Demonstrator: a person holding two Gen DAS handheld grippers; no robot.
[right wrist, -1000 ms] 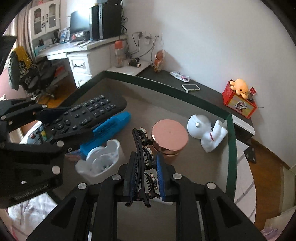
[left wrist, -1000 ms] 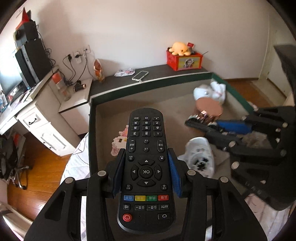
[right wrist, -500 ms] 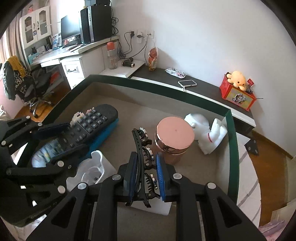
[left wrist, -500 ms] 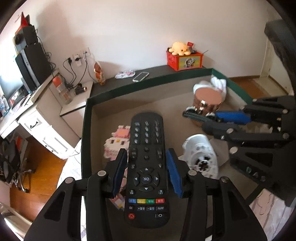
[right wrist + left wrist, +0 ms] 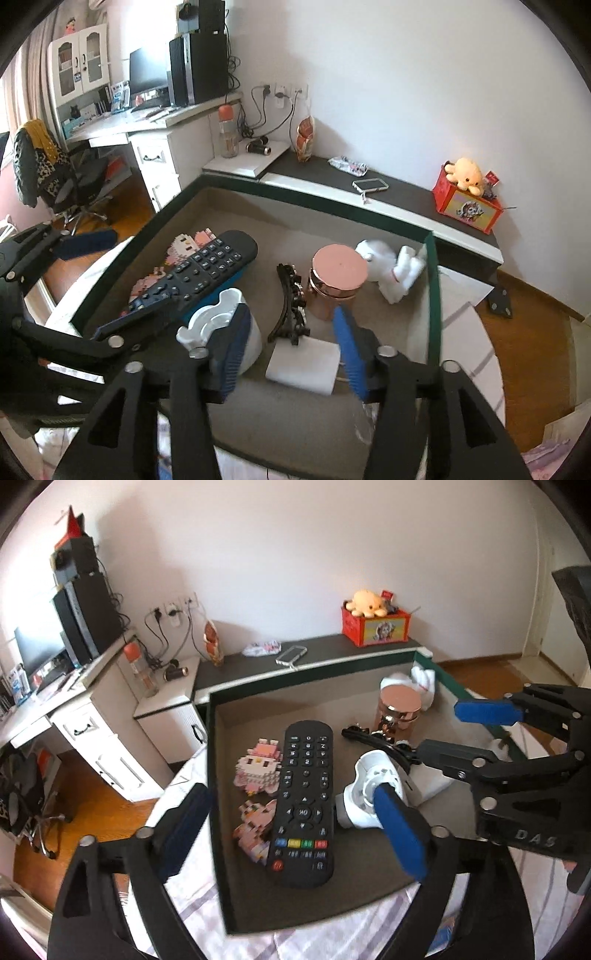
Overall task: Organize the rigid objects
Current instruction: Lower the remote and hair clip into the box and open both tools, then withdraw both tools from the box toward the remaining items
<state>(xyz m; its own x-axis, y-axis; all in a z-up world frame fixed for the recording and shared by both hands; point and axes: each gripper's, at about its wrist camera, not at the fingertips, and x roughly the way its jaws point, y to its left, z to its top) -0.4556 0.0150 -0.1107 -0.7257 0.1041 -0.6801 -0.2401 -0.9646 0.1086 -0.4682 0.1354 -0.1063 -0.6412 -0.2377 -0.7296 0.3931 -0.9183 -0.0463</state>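
We see our left tool (image 5: 291,834) spread wide, its blue pads standing apart on either side of the black remote (image 5: 304,803) and touching nothing. The remote lies flat in the green-rimmed tray (image 5: 211,775), buttons up, partly over the pink block figures (image 5: 258,771) at the tray's left wall. In the right wrist view a blue object (image 5: 236,277) shows just under the remote's far edge; we cannot tell what it is. Just to the right of the remote sits a white holder (image 5: 369,794), tipped on its side in the left view.

Further right, the black hair clip (image 5: 290,306) lies on the tray floor, its near end resting on a white flat block (image 5: 304,365). Our right tool (image 5: 291,354) is also spread, with the clip and the block in the wide gap between its pads and neither pad touching them. Beyond the clip stands a copper-coloured round tin (image 5: 338,277) with its lid on, and just beside it, in the far right corner, a white figurine (image 5: 388,269) lies near the tray wall.

Behind the tray, on the dark shelf, we see a phone (image 5: 370,184) and a red box (image 5: 467,208) with a yellow plush toy (image 5: 464,176) on top.
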